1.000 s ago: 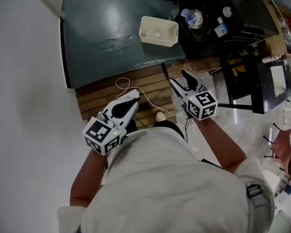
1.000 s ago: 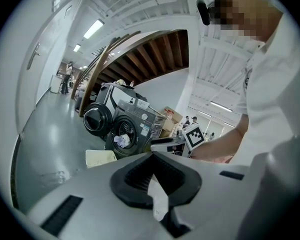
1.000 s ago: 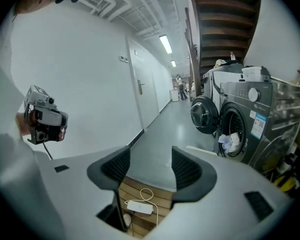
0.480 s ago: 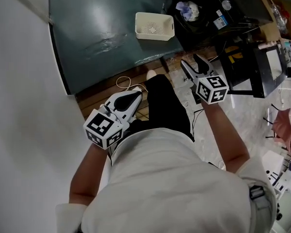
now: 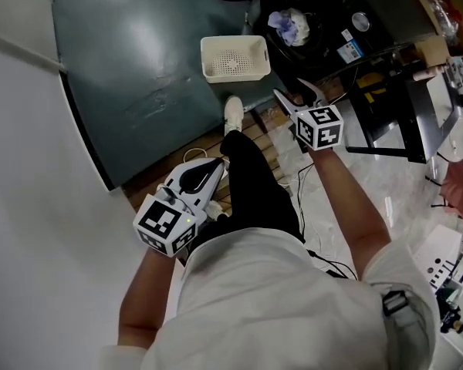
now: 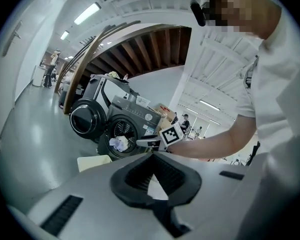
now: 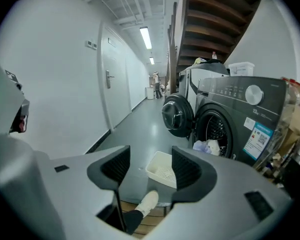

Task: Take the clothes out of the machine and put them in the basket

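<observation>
Cream perforated plastic basket [image 5: 231, 58] showing grid of tiny holes. Dark grey front-loading washing machine [image 7: 240, 119] carrying blue-and-white label [image 7: 257, 139]; pale lilac-and-white clothes [image 5: 289, 28] showing against dark inside. Glossy teal-grey floor [image 5: 139, 68] reflecting white glare. Brown wooden slat decking [image 5: 204, 139] showing plank stripes. White left gripper [image 5: 216, 166] and white right gripper [image 5: 295, 91] bearing black ribbed fingers [image 7: 115, 166] and black-and-white square-marker cubes [image 5: 319, 127]. Person wearing white shirt [image 5: 278, 299], black trousers [image 5: 258, 183], white shoe [image 5: 232, 114].

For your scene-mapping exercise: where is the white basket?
Head view, top centre: the basket stands on the grey floor, left of the washing machine, just beyond the white shoe.
</observation>
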A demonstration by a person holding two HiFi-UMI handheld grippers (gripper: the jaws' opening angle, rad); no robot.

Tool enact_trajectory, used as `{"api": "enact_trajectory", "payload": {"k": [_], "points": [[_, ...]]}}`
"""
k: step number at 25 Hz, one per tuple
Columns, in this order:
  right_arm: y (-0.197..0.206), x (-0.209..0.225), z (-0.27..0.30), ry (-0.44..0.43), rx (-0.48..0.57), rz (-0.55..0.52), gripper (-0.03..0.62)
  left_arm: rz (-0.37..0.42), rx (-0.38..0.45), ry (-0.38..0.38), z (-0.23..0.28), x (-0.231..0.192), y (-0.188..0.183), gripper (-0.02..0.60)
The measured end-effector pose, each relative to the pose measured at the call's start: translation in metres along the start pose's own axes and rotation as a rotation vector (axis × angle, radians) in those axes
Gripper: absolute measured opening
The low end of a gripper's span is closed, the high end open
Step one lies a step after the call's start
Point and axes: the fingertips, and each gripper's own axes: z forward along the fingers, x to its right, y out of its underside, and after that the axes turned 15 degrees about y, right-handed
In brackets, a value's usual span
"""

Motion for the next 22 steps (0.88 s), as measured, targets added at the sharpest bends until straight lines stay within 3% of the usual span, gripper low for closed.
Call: {"api": "enact_trajectory", "payload": {"k": [5, 12, 22], "points": [[0.012, 0.059, 0.108, 0.09, -0.051, 0.008, 0.247, 0.002, -0.058, 0.08, 0.064, -0.075, -0.009, -0.002], [0.029, 0.15, 0.24, 0.24, -0.124, 0.037, 0.312, 0.013, -0.115, 0.19, 0.148, -0.152, -0.018, -0.002], [0.052, 0.259, 0.368, 0.43, -0.213, 0.077, 0.4, 0.006, -0.148, 0.284, 0.231, -0.228, -0.035, -0.002]]}}
